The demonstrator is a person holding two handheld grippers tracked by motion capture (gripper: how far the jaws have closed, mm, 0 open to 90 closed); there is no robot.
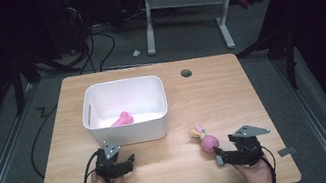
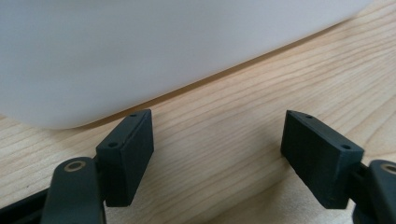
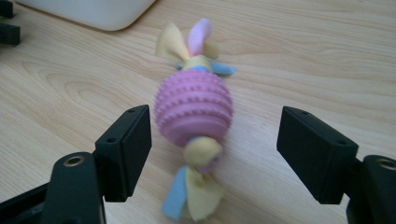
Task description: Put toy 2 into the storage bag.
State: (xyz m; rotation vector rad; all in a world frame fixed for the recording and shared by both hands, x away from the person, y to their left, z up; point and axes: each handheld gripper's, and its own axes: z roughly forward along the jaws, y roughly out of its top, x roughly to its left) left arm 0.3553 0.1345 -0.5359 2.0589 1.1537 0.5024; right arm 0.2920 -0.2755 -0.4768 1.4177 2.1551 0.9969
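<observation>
Right gripper [image 3: 212,140] released | left gripper [image 2: 217,154] released | one ball toy [image 3: 194,114] | one bin [image 1: 127,128]

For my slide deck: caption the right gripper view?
Open right gripper straddling a pink ribbed ball toy on the wooden table.

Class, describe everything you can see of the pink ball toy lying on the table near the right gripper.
The ball toy is a pink ball, rubbery by its look, ringed with rows of small bumps. Soft cloth strips in yellow, pale pink and blue are knotted at both ends. It lies on its side on the wooden table, in front of the right gripper, whose open jaws stand either side of it without touching. A white bin sits apart to its left.
</observation>
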